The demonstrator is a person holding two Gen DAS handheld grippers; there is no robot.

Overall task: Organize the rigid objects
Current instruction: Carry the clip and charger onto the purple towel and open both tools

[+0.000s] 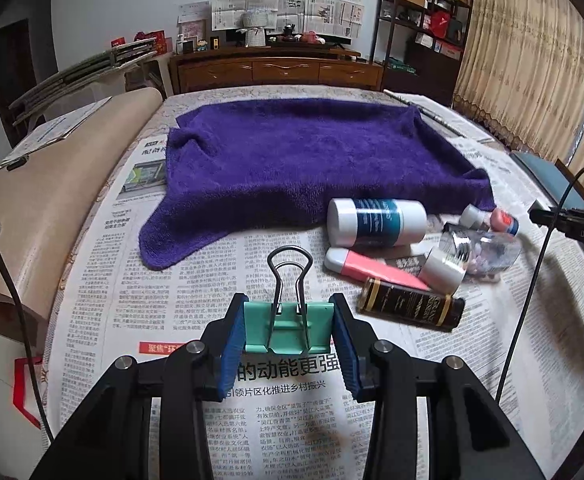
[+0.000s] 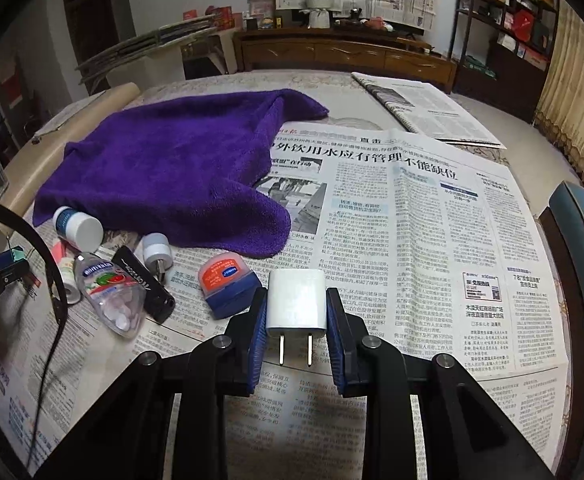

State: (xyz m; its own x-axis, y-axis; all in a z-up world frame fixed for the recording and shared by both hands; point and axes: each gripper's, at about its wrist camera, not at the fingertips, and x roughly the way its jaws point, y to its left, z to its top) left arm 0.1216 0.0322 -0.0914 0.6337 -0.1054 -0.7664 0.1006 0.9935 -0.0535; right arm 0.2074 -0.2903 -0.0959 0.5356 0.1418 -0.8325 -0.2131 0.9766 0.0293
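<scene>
A: What does the left gripper (image 1: pixel 287 330) have?
B: A green binder clip (image 1: pixel 289 326), pinched between its blue pads above the newspaper (image 1: pixel 171 280), wire handles pointing away.
A: And the right gripper (image 2: pixel 296 320)?
B: Clamped narrow on a white charger (image 2: pixel 296 300), prongs toward the camera. The bottles (image 2: pixel 109 294) and tubes lie in a heap to its left, near the purple towel (image 2: pixel 171 160).

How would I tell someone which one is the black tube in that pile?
Start at the purple towel; the pile lies on the newspaper off its near corner. The black tube lies at the pile's near edge, the only dark item, with gold bands and lettering.
</scene>
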